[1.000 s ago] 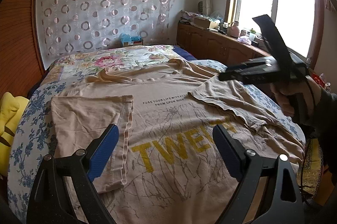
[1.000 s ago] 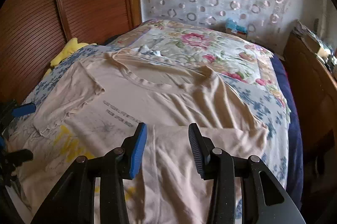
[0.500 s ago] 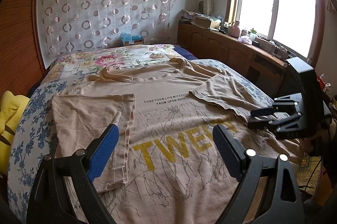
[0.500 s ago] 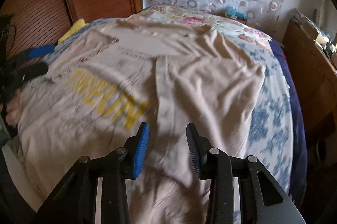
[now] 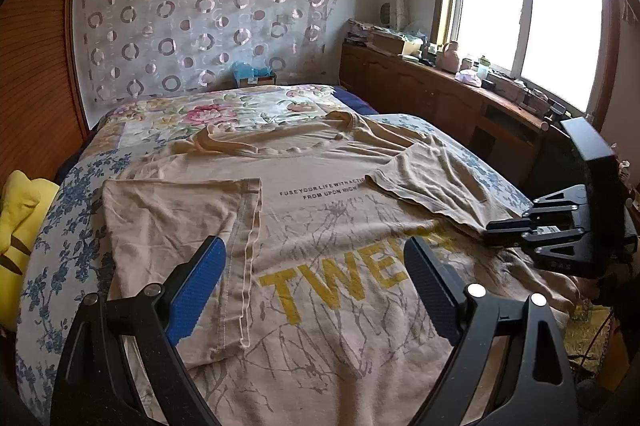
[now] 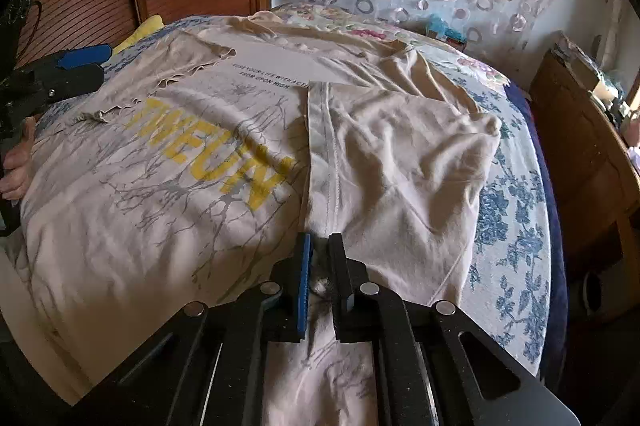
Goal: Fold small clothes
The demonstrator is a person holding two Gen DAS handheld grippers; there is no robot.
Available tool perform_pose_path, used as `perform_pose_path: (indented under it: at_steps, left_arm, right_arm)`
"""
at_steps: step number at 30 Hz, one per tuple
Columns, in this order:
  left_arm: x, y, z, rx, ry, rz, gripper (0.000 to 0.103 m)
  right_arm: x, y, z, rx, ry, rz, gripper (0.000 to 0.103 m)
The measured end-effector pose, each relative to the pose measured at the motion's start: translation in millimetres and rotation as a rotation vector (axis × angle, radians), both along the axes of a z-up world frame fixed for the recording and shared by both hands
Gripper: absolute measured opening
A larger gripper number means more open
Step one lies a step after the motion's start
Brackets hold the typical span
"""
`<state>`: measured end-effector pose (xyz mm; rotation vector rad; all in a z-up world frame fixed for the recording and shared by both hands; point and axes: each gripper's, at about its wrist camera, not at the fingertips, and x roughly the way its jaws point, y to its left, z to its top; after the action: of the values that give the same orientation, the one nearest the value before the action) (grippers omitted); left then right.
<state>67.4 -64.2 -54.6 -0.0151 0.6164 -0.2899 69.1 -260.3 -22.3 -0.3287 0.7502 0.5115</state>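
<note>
A beige T-shirt (image 5: pixel 320 286) with yellow lettering was spread face up across the bed (image 5: pixel 60 226), its neckline turned toward the floral quilt (image 5: pixel 224 109) at the far end. Both sleeves had been folded inward over the chest.

The left gripper (image 5: pixel 316 280) was held above the shirt's lower half with its jaws spread wide; nothing was caught between its blue pads (image 5: pixel 196 290). In the right wrist view the same gripper (image 6: pixel 80 61) was seen at the left edge of the bed, just beside the ruffled sleeve hem.

The right gripper (image 6: pixel 318 278) was pressed nearly together, pinching a gathered ridge of the T-shirt (image 6: pixel 200 185) at the near end of the folded sleeve's hem (image 6: pixel 324 153). In the left wrist view that gripper (image 5: pixel 504 228) was seen low at the shirt's right side.

A yellow plush toy (image 5: pixel 20 214) lay at the bed's left edge, and a wooden sideboard (image 5: pixel 440 97) stood under the window (image 5: pixel 528 9).
</note>
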Motion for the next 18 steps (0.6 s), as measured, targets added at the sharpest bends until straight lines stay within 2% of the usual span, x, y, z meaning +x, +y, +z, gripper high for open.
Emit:
perform_pose_path:
  at_steps: [8, 12, 14, 16, 18]
  left_arm:
    - [7.5, 8.2, 2.9, 0.012, 0.008, -0.002, 0.091]
    - [13.4, 25.4, 8.4, 0.006, 0.003, 0.014, 0.091]
    - [16.8, 35.0, 10.3, -0.005, 0.008, 0.024, 0.091]
    - [20.4, 48.2, 12.9, -0.02, 0.01, 0.038, 0.091]
    - [24.3, 62.3, 14.8, -0.025, 0.01, 0.056, 0.091]
  right_arm:
    - [-2.3, -16.3, 6.8, 0.11, 0.038, -0.015, 0.01]
    - [0.5, -29.1, 17.3, 0.143, 0.013, -0.036, 0.012]
    - [4.5, -33.5, 21.0, 0.135, -0.005, -0.052, 0.019]
    - [13.4, -38.5, 24.3, 0.127, -0.016, -0.075, 0.036]
    - [23.9, -39.7, 24.5, 0.109, -0.023, -0.097, 0.041]
